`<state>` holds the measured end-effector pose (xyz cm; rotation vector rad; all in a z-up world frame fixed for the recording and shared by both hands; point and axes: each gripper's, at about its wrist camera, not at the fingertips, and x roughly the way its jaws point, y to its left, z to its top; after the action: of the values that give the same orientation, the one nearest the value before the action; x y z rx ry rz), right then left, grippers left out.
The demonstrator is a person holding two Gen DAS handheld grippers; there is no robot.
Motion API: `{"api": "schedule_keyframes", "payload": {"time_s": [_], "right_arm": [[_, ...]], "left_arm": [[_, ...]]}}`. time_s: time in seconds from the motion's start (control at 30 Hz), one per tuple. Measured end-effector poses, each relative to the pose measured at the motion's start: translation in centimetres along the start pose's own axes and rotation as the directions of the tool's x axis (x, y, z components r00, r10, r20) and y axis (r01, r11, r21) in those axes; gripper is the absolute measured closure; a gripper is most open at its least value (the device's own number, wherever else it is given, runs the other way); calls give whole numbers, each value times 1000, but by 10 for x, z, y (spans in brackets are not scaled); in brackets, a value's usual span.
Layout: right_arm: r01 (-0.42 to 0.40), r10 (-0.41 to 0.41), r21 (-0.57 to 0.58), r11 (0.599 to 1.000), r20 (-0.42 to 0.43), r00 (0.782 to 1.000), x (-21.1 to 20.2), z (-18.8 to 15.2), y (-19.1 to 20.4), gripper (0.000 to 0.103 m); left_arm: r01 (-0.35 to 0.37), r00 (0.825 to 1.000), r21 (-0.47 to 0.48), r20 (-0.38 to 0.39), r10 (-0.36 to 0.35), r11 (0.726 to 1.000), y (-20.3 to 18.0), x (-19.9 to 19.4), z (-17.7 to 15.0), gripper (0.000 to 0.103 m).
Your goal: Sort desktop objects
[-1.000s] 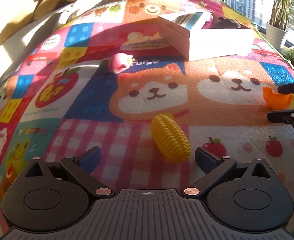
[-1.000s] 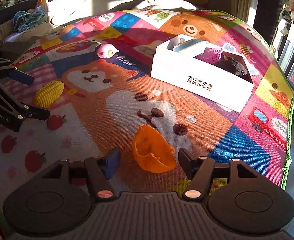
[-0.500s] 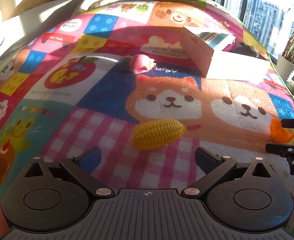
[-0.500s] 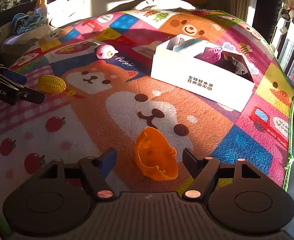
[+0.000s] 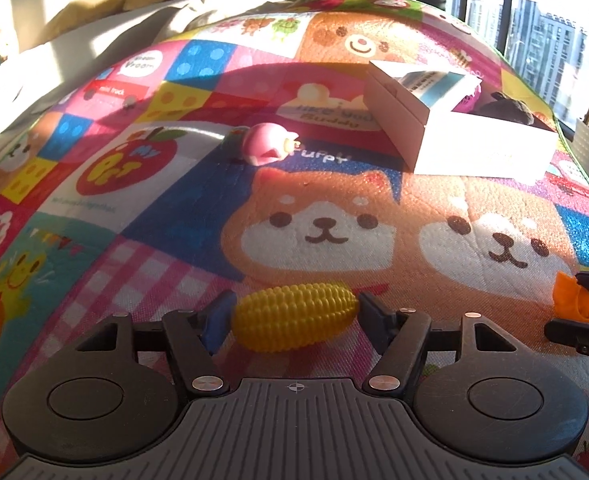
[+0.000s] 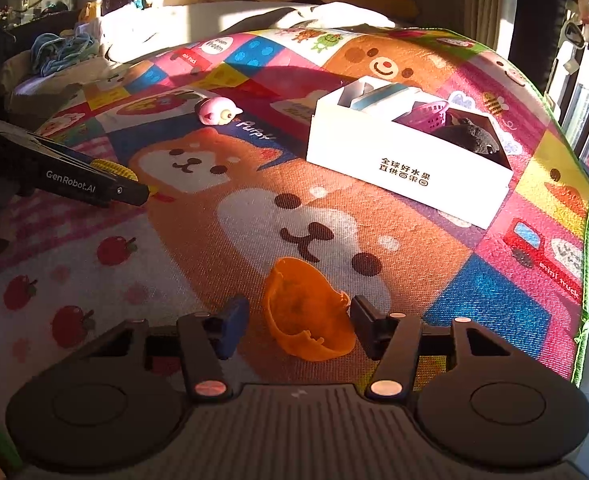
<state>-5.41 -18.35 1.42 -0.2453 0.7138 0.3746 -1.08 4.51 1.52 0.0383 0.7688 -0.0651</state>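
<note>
Grasping is the step in hand, on both sides at once. On the left, the left gripper (image 5: 294, 314) has its jaws closing lengthwise on the yellow toy corn (image 5: 292, 316), which lies flat on the play mat (image 5: 154, 264); both pads appear to meet its ends, so the corn is pinched, though it has not left the mat. Further right, the right gripper (image 6: 299, 322) straddles the orange shell-shaped toy (image 6: 306, 314), jaws closing. The right-hand pad touches the toy's edge, while a clear gap remains at the left-hand pad, so this grip is judged not yet made.

The next move calls for the right jaws to finish closing without tipping the thin-walled orange piece, then for each gripper to lift clear and carry its load to the white cardboard box (image 6: 406, 172), which stands beyond them, well apart from the corn and nearer the orange toy. The end-to-end hold on the rounded, ribbed corn could slip on lifting; a firm squeeze is advised.

Other items: a pink round toy (image 6: 216, 110) lies on the mat left of the box, not yet collected. The box already holds a pink basket (image 6: 428, 114), a dark plush item (image 6: 470, 138) and a blue-and-white carton (image 6: 378, 96), leaving limited room. No obstacle lies between either gripper and the box.
</note>
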Motion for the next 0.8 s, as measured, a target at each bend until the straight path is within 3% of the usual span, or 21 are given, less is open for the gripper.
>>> {"api": "schedule_keyframes", "payload": {"time_s": [0.03, 0.23, 0.5, 0.63, 0.8], "right_arm": [[-4, 4, 10, 1000, -3, 1000, 0, 0, -2, 57], [16, -16, 45, 999, -6, 1000, -9, -2, -10, 57], [58, -61, 61, 996, 47, 997, -50, 0, -37, 56], [105, -118, 95, 990, 139, 983, -75, 27, -65, 56], [113, -165, 191, 975, 287, 944, -94, 96, -112, 56]], "left_arm": [[-2, 1000, 3, 1, 2, 1000, -1, -1, 0, 31], [32, 999, 51, 17, -33, 998, -15, -20, -3, 32], [147, 983, 160, 87, -162, 976, -58, -58, 11, 32], [175, 960, 259, 167, -223, 950, -86, -65, 43, 32], [185, 906, 331, 308, -292, 925, -119, -59, 101, 32]]}}
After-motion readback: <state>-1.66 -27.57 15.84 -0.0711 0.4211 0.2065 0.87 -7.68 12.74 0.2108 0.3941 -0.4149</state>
